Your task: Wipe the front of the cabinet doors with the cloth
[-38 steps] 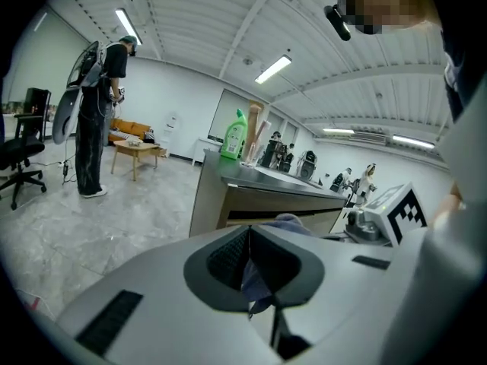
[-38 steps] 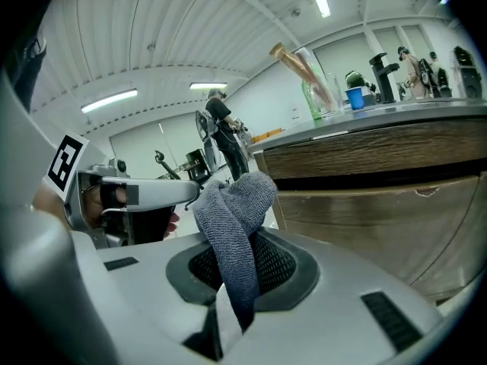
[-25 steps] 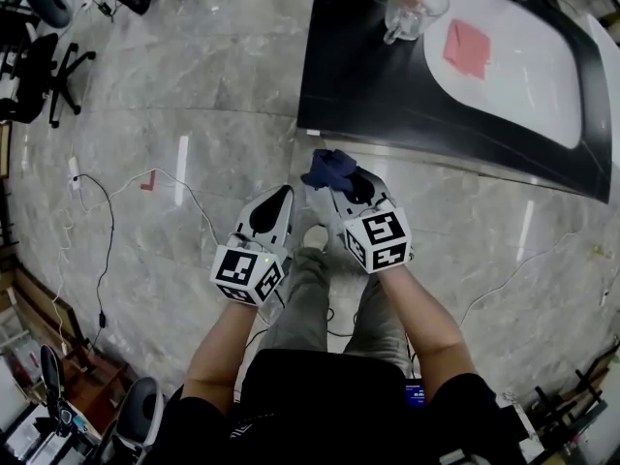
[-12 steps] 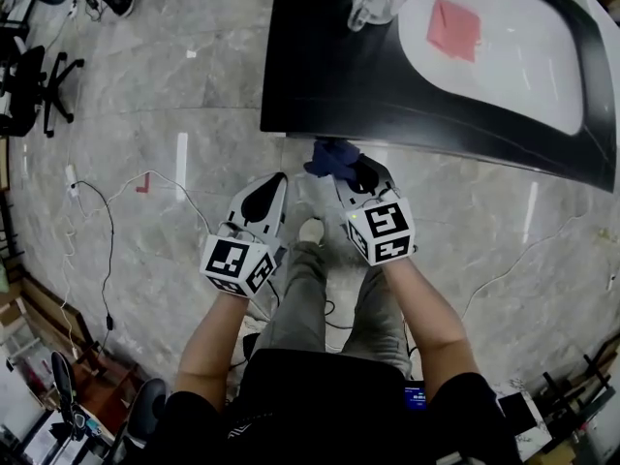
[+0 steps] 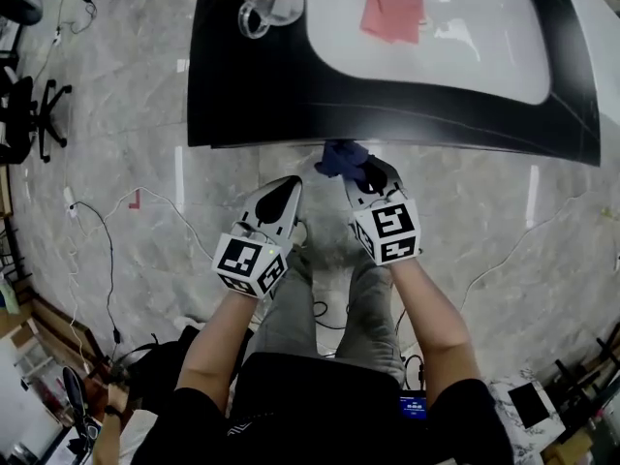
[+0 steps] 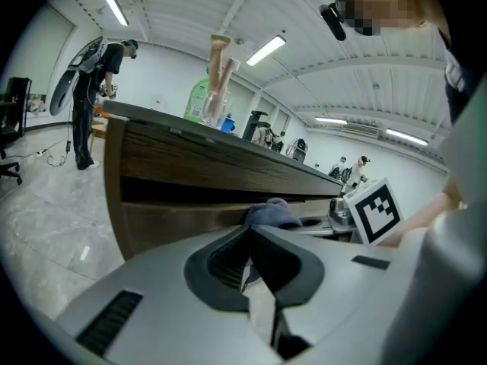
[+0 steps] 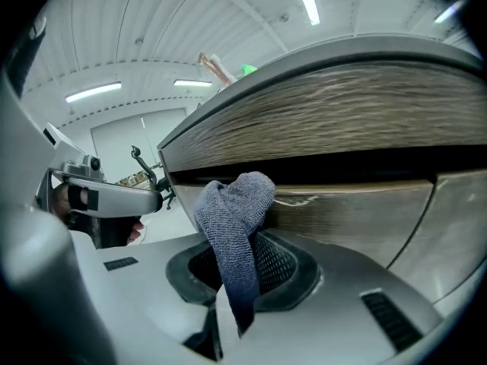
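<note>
The cabinet's wood-grain front (image 7: 358,211) fills the right gripper view under a dark recess; from the head view only its black top (image 5: 252,95) shows. My right gripper (image 7: 228,280) is shut on a bunched blue-grey cloth (image 7: 232,219), which stands up from the jaws against the cabinet front near its left corner. Seen from above, the cloth (image 5: 341,157) lies at the counter's front edge, ahead of the right gripper (image 5: 373,177). My left gripper (image 5: 281,194) hangs to its left, a little back from the cabinet. Its jaws (image 6: 249,230) are shut with nothing between them.
On the counter's white inset (image 5: 484,46) lie a red cloth (image 5: 392,13) and a glass jug (image 5: 266,8). Cables (image 5: 97,211) trail over the marble floor at left, near an office chair (image 5: 29,105). A person (image 6: 99,90) stands beyond the cabinet's left end.
Both grippers have come closer to the cabinet. The cloth in the right gripper now reaches the counter's front edge. The left gripper has stayed shut and empty.
</note>
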{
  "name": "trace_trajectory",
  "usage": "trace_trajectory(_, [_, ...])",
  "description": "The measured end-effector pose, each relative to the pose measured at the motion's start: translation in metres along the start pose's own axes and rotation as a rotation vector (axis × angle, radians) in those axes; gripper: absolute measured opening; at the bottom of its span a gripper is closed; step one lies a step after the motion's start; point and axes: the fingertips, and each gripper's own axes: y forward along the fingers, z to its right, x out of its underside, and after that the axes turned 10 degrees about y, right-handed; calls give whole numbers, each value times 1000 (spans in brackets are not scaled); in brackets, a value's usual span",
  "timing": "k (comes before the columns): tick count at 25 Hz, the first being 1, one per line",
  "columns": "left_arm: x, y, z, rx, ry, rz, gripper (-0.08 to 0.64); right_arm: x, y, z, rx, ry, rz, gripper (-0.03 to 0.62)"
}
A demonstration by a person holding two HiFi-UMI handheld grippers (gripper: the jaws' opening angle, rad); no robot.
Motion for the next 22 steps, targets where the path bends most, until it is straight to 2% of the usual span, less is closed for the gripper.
trace_trajectory(8, [-8,56,69,83,23,-6,9,1,-44,72,68,32,25,71])
trace_trajectory(14, [-11,88,109,109,16,-3,9,5,-73,121,118,67,34,71])
trace_trajectory(18, [-9,102,123,107,10,12,9,11,-86,134,117,71,36,71])
trace_trajectory(22, [5,102,125,95,-14,13,9,25,-88,125,84,40,11,71])
